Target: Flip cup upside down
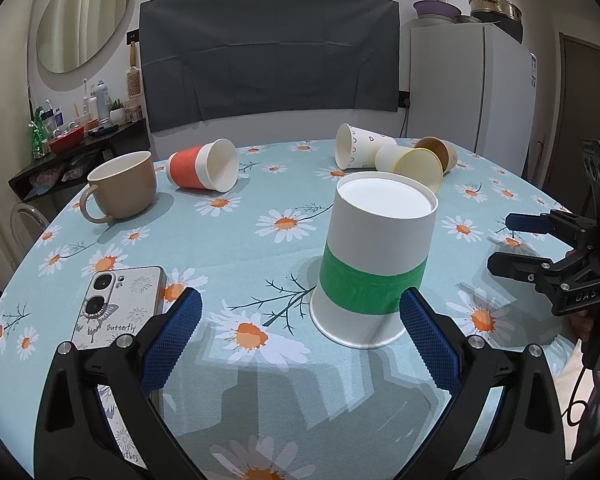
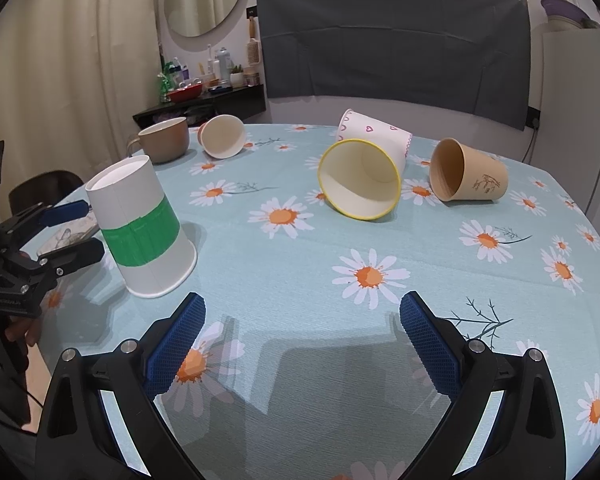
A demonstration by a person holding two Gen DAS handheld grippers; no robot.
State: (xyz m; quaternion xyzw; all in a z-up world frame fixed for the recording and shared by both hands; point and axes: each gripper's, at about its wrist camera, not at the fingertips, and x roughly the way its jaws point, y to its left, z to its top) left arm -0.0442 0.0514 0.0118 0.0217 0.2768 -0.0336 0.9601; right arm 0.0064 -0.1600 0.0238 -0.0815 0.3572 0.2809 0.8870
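A white paper cup with a green band (image 1: 374,262) stands upside down on the daisy tablecloth (image 1: 228,256), mouth down. It also shows in the right wrist view (image 2: 142,226). My left gripper (image 1: 300,338) is open just in front of the cup, its blue pads apart and off the cup, holding nothing. My right gripper (image 2: 302,344) is open and empty over bare cloth, to the right of the cup. It shows at the right edge of the left wrist view (image 1: 516,242).
Several cups lie on their sides: orange-banded (image 1: 204,166), heart-print (image 2: 374,134), yellow-rimmed (image 2: 360,180), brown kraft (image 2: 468,172). A tan mug (image 1: 120,184) stands upright at the left. A phone (image 1: 118,304) lies near the front left edge.
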